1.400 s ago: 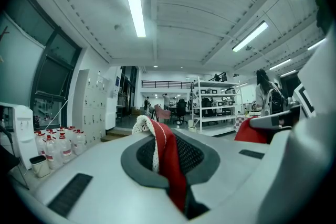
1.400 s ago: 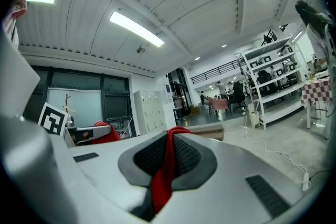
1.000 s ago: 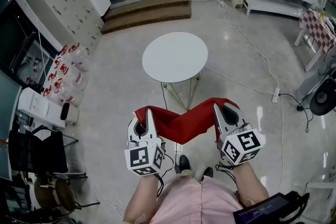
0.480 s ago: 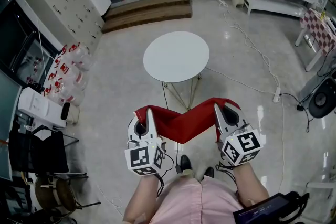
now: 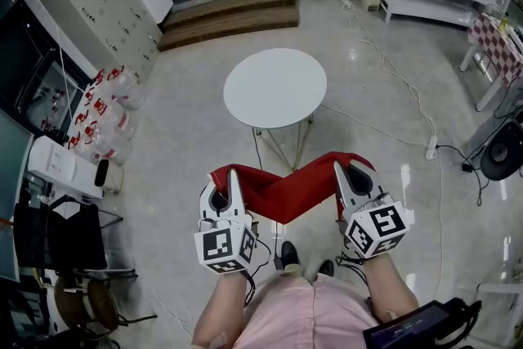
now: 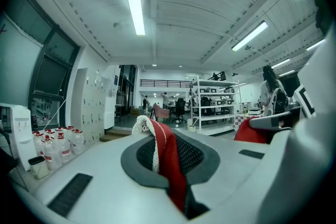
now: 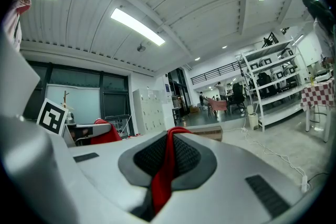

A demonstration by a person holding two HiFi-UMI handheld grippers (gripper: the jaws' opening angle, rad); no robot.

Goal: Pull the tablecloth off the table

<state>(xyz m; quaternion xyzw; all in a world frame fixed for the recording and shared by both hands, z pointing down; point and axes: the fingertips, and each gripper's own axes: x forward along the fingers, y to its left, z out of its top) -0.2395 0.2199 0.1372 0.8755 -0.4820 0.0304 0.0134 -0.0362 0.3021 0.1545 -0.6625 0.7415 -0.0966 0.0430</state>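
Left gripper [image 5: 233, 176] and right gripper [image 5: 337, 167] pinch thin edges of the red tablecloth [image 5: 286, 192], which could slip toward 6 o'clock.

The tablecloth [image 5: 282, 194] is plain red, with a white knitted edge. The round counter [image 5: 275, 87] at centre is white. The left claw [image 5: 222, 180] and right claw [image 5: 350, 169] are pale grey, with black-and-white square markers. The checked cloth [image 5: 494, 45] at upper right is red and white.
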